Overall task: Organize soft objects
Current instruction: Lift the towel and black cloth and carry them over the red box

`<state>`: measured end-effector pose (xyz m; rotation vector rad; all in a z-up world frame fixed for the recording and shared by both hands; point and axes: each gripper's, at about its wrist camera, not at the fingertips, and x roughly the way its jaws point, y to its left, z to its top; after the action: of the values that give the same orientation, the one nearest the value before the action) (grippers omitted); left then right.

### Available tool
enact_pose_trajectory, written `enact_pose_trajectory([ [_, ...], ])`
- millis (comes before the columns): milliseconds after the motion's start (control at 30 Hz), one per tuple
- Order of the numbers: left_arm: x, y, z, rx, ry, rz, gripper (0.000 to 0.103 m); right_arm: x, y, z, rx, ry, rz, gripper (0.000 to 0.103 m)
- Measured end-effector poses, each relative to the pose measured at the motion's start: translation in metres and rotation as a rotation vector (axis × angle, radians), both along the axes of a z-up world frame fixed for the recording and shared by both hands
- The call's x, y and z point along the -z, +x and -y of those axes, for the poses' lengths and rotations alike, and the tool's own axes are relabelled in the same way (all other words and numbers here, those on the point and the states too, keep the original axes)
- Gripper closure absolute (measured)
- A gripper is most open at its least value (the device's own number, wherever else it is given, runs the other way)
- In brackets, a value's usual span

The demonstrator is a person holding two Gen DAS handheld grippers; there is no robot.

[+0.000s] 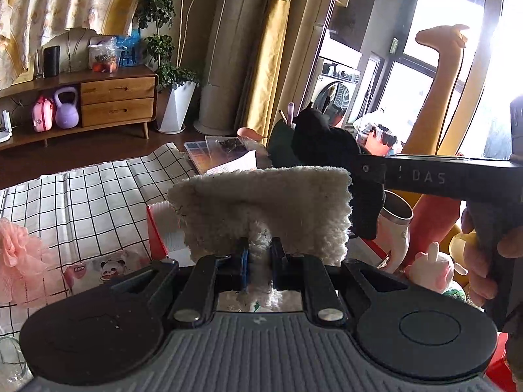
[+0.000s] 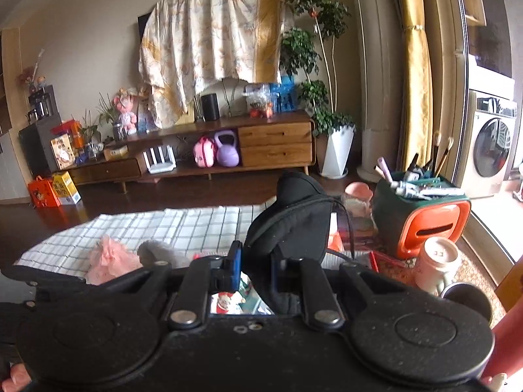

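Sorting looks midway: left claw (image 1: 260, 254) is clamped on a fluffy cream cloth (image 1: 261, 209), right claw (image 2: 256, 269) on a black pouch (image 2: 291, 225) — both aloft; pink mesh puff (image 1: 19, 261) waits left, on the checked tabletop (image 1: 98, 196).

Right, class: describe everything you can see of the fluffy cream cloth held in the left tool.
The cloth is a thick, shaggy cream pile, like fleece or chenille, roughly rectangular with ragged edges. It stands upright, its lower middle bunched and pinched between the left tool, whose blue-padded fingers are shut on it. A tail hangs below the fingers. It is lifted above the checked sheet. The black fabric sits behind its right corner; contact is unclear.
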<state>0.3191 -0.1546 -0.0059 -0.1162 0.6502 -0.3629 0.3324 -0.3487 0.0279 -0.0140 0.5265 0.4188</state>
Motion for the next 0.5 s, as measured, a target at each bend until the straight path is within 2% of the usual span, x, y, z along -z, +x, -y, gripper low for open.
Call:
enact_pose_trajectory([
  [233,0.031,0.025,0.017,0.015,0.035,-0.07,0.09,0.047,0.021,0.006,0.035,-0.028,-0.107,0.088],
  [500,0.053,0.041,0.033,0.06,0.073,-0.108,0.09,0.075,0.037,0.011,0.065,-0.045,-0.18,0.087],
])
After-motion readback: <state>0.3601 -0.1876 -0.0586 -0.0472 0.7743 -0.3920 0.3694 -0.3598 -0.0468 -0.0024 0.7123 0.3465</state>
